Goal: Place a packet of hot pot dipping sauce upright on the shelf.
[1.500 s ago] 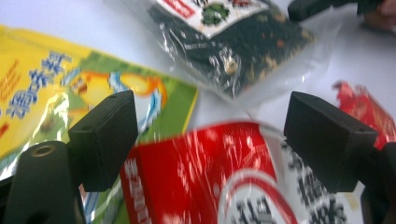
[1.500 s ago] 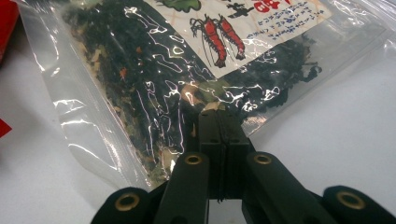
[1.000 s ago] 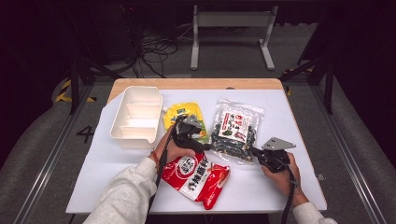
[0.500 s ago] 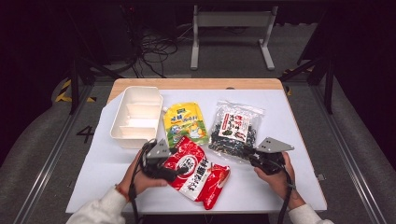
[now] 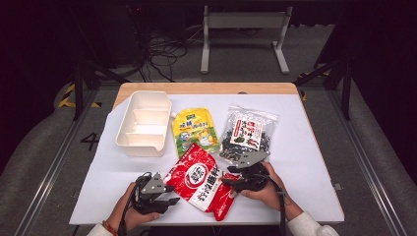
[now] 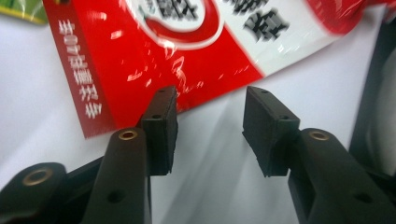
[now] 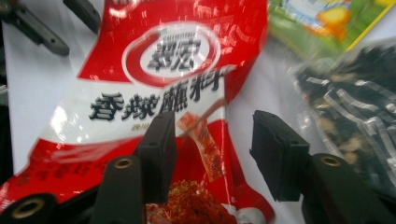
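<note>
Wooden table (image 5: pixel 206 88) covered by white sheet (image 5: pixel 314 162). Lying flat between the left gripper (image 5: pixel 169 200) and right gripper (image 5: pixel 227 182): red packet (image 5: pixel 204 179). Beyond the grippers: white divided tray (image 5: pixel 142 125), yellow-green pouch (image 5: pixel 194 132), clear bag of dark contents (image 5: pixel 248 132).

Left gripper (image 5: pixel 169 200) off red packet (image 5: pixel 204 181)

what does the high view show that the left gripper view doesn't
High view: the white divided tray, the yellow-green pouch in full, the clear bag of dark pieces, and the right gripper at the red packet's right edge. Left gripper view: the left gripper, jaws just closing, nothing between its pads, close to the packet's edge. Both share the red packet on the white tabletop.
</note>
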A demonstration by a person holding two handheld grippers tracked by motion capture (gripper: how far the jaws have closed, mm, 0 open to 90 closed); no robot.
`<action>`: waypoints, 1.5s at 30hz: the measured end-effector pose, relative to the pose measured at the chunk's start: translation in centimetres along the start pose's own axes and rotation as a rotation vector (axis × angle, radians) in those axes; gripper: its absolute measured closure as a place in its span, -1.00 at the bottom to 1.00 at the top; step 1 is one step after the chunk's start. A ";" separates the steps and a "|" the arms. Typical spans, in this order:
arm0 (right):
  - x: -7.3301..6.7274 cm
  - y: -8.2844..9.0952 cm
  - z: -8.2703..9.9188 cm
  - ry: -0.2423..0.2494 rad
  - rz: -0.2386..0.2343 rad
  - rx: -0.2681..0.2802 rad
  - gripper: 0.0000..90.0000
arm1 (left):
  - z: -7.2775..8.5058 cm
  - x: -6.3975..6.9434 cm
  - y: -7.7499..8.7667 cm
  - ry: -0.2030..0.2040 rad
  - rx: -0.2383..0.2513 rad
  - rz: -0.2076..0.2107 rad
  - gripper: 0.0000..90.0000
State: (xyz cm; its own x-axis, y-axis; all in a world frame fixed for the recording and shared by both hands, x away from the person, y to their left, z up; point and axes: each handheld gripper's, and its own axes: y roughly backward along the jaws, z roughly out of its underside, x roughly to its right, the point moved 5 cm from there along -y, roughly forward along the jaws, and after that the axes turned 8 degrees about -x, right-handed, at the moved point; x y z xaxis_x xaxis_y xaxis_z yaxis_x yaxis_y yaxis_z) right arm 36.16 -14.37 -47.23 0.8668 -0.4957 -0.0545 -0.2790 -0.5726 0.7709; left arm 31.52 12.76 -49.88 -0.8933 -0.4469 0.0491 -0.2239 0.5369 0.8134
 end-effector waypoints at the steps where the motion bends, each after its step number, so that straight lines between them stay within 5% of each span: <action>1: 0.0 -0.3 0.1 -0.018 -0.043 -0.004 0.07 | 0.0 -0.1 0.1 0.004 0.000 -0.003 0.31; 9: 0.1 -0.2 0.3 -0.059 -0.136 -0.045 0.24 | 0.1 -0.4 0.0 -0.013 -0.008 -0.010 0.42; 17: -0.1 0.1 0.4 -0.041 -0.174 -0.095 0.35 | -0.4 -1.0 -0.4 0.008 0.013 -0.006 0.50; 20: -0.2 0.2 0.4 -0.018 -0.155 -0.064 0.56 | -0.6 -1.0 -0.5 0.014 0.021 -0.008 0.50; 24: -0.1 0.8 1.1 -0.029 -0.144 0.012 0.82 | -0.5 -1.0 -0.5 0.078 0.062 0.049 0.28; 31: -0.3 1.6 2.6 -0.019 -0.134 0.111 0.88 | -0.9 -1.4 -0.8 0.189 0.102 0.107 -0.18; 39: -0.4 1.6 2.9 -0.004 -0.117 0.147 0.88 | -4.6 0.3 -3.1 0.197 0.140 0.260 -0.39; 45: -0.4 1.8 2.6 0.010 -0.101 0.186 0.88 | -7.0 0.8 -4.1 0.170 0.177 0.258 -0.21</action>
State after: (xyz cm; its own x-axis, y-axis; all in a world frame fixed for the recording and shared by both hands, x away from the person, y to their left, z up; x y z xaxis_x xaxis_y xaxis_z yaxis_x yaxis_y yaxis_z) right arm 34.21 -16.86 -47.48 0.8982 -0.4233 -0.1186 -0.2609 -0.7304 0.6312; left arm 34.44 5.14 -49.13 -0.8549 -0.3851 0.3477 -0.0766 0.7565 0.6495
